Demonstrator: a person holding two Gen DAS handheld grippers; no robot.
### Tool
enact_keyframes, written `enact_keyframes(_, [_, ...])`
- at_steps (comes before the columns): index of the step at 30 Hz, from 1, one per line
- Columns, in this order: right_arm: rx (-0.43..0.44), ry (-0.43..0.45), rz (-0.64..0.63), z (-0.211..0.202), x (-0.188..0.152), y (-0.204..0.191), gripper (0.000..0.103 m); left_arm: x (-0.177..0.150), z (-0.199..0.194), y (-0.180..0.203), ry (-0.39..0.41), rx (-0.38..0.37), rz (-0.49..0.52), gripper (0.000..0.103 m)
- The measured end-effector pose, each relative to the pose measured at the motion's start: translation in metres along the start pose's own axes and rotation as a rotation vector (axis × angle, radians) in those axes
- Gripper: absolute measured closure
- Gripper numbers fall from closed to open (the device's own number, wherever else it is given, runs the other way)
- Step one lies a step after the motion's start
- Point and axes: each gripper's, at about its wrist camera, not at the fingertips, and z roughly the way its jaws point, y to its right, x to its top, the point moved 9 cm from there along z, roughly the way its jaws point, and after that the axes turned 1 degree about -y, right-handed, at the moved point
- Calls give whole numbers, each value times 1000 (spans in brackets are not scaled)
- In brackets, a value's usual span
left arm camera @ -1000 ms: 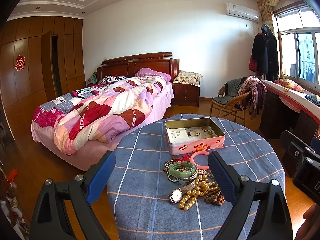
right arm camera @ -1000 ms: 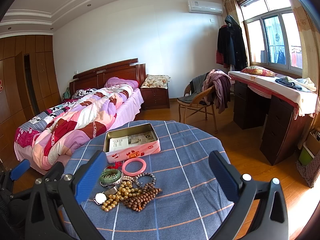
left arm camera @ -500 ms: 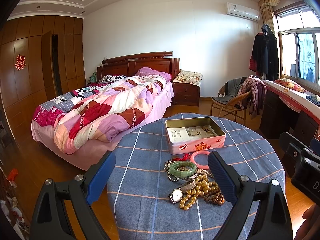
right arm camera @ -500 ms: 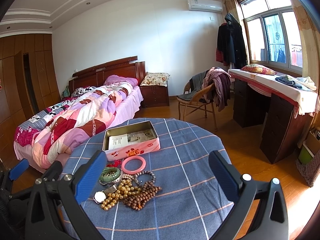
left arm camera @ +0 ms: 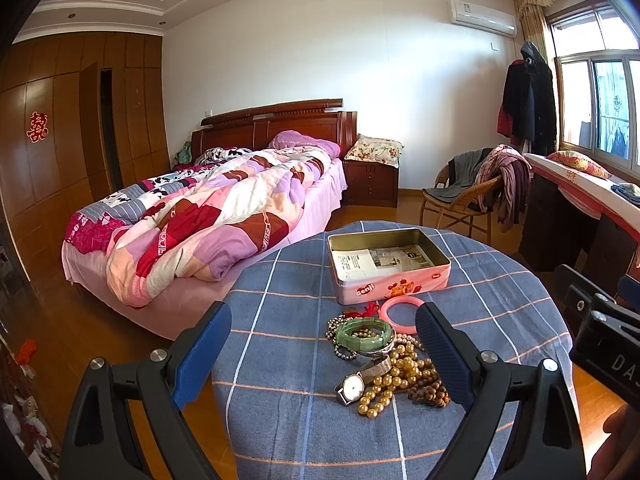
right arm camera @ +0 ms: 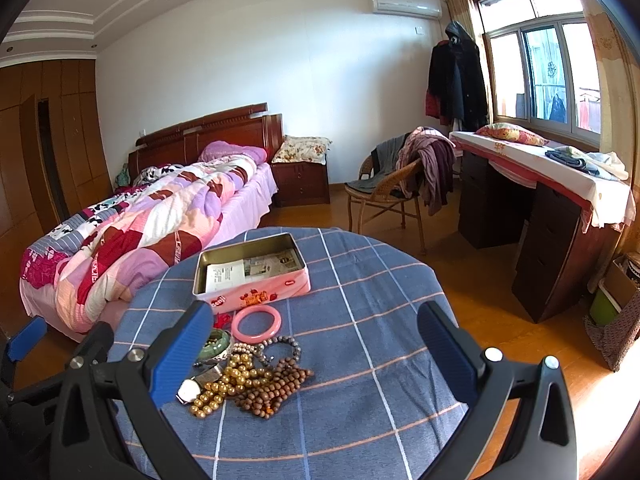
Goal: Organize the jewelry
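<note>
Left gripper (left arm camera: 323,346) hangs wide apart, nothing btwn fingers; right gripper (right arm camera: 316,342) likewise. Jewelry heap lies on plaid-cloth table (left arm camera: 280,420) w/ green bangle (left arm camera: 362,335), watch (left arm camera: 353,386), gold beads (left arm camera: 394,376). Right view alone shows brown beads (right arm camera: 272,388) fully; its finger hides part of the bangle. Pink bangle (right arm camera: 256,323) just before the open tin (right arm camera: 250,276).

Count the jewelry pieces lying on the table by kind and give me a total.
Bangles: 2, pink and green
Watch: 1
Bead strings: 4, gold, brown, grey, pearl
Red cord charm: 1
Total: 8
</note>
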Motion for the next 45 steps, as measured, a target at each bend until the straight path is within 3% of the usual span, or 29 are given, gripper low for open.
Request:
enact_keyframes(11, [0, -69, -4, 32, -11, 12, 0, -21, 38, 4, -101, -47, 20, 10])
enact_keyframes(14, [-15, -116, 4, 49, -23, 26, 14, -40, 61, -5, -165, -33, 24, 10])
enact_keyframes(18, [37, -225, 64, 75, -50, 37, 28, -68, 86, -10, -247, -73, 10, 10])
enact_keyframes(27, [201, -360, 43, 105, -91, 11, 39, -82, 114, -6, -278, -136, 7, 10])
enact_keyframes(31, [245, -416, 49, 111, -101, 5, 39, -83, 124, -1, -296, -163, 26, 19])
enact_keyframes(36, [301, -491, 65, 118, -114, -8, 39, -95, 135, 5, -355, -224, 10, 19])
enact_keyframes(42, [305, -489, 17, 126, -115, -20, 37, -111, 143, 12, -410, -238, 41, 19])
enact_keyframes(44, [287, -484, -36, 129, -116, -24, 45, -113, 145, 12, -415, -251, 33, 19])
enact_keyframes(45, [275, -483, -67, 130, -116, -26, 61, -113, 146, 11, -419, -257, 29, 19])
